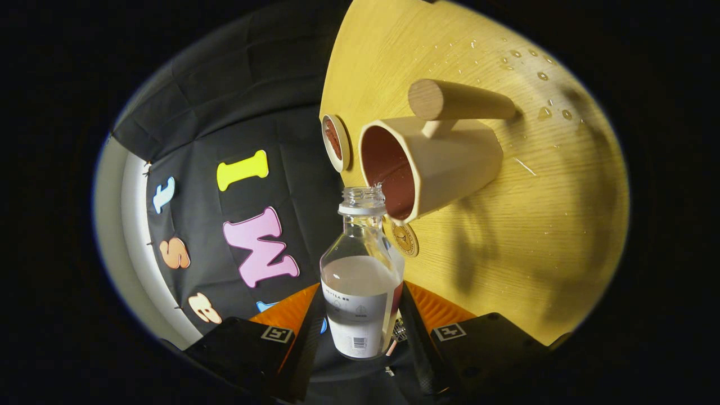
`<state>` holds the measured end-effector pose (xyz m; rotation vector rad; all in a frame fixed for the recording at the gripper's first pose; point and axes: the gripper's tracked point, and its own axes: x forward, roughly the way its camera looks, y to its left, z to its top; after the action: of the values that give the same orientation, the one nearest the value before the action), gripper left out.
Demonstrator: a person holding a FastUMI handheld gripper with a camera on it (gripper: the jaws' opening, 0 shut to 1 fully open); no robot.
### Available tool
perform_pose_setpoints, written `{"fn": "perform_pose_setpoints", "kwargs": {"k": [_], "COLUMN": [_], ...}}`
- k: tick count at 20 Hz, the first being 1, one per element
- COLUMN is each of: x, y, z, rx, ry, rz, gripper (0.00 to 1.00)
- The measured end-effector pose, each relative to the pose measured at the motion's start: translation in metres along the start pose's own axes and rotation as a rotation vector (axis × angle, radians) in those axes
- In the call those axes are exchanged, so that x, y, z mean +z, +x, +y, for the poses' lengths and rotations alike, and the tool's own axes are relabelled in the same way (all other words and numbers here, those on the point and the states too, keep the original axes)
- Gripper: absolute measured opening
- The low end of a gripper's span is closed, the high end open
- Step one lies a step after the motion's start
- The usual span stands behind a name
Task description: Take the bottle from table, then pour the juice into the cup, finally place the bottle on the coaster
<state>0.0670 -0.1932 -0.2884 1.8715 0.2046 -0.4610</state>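
claw [360, 323] clamping bottle [361, 281] beside cup [433, 163]

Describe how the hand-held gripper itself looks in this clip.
The hand-held gripper shows two long, flat fingers with ribbed inner faces. Each runs back into a blocky black housing carrying a small square black-and-white marker on top. No cables or sleeve are discernible.

A round wooden table [562, 225], water-spotted and shadowed, stands against the black cloth wall [253, 84].
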Motion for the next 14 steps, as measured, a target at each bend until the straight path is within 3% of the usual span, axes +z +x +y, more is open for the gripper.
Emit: {"fn": "perform_pose_setpoints", "kwargs": {"k": [14], "x": [-0.001], "y": [0.0], "z": [0.01], "rx": [0.042], "ry": [0.099], "rz": [-0.021], "gripper": [0.75]}}
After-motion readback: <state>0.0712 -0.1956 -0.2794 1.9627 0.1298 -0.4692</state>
